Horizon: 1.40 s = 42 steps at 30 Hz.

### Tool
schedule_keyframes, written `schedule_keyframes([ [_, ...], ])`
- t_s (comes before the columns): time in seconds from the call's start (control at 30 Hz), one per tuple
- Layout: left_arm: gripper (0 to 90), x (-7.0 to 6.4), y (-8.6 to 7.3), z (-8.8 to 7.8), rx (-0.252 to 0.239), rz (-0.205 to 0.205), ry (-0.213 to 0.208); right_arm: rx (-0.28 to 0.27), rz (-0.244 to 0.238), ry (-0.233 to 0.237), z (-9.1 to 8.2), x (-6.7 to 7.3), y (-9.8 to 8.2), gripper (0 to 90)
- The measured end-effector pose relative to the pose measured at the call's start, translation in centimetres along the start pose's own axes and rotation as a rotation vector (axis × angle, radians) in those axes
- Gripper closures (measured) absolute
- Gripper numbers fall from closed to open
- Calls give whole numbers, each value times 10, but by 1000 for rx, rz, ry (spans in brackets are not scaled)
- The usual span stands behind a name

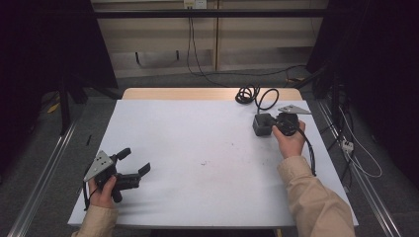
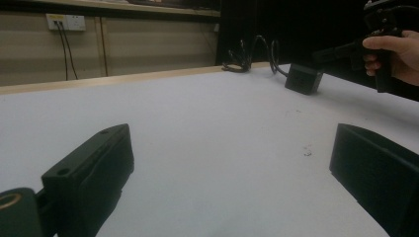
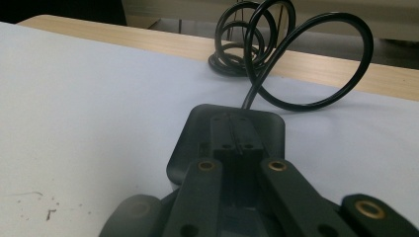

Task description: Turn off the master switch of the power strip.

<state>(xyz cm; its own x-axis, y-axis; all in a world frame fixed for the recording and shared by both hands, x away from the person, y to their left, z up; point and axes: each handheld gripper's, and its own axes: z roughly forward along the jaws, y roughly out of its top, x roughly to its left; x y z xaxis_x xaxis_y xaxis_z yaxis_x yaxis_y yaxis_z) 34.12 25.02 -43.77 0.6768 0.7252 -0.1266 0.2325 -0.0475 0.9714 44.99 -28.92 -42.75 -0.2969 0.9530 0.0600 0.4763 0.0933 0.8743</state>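
Note:
A black power adapter (image 1: 262,124) (image 2: 302,79) (image 3: 184,148) lies at the far right of the white table cover (image 1: 207,153). Its black cable (image 1: 249,94) (image 3: 262,44) coils behind it on the wooden table edge. My right gripper (image 1: 272,126) (image 3: 232,126), in a person's hand, has its jaws pressed together, tips over the adapter's top face; whether they touch it I cannot tell. The left gripper view also shows this right gripper (image 2: 321,53) by the adapter. My left gripper (image 1: 134,161) (image 2: 232,143) rests near the front left corner, open, with nothing between its jaws.
A strip of bare wood (image 1: 197,93) runs along the table's far edge. Metal rails (image 1: 39,173) flank the table on the floor, and loose cables (image 1: 356,153) lie at the right. A wall socket (image 2: 64,21) sits on the back wall.

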Motion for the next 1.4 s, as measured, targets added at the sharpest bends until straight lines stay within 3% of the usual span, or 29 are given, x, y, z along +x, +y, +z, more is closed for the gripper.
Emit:
schedule_keyframes([
  [0.47, 28, 0, 0, 0, 2, 0, -1, -4, 22, 24, -3, 4, 3, 687],
  [0.83, 28, 1, -1, -1, 3, 1, 1, -3, 56, 31, -3, 9, 4, 379],
  [1.13, 28, 1, -1, 1, 7, -1, -3, -1, 65, 56, -7, 14, 4, 285],
  [1.4, 28, 1, -1, 1, 4, -1, -1, -9, 43, 92, -18, 21, 4, 233],
])
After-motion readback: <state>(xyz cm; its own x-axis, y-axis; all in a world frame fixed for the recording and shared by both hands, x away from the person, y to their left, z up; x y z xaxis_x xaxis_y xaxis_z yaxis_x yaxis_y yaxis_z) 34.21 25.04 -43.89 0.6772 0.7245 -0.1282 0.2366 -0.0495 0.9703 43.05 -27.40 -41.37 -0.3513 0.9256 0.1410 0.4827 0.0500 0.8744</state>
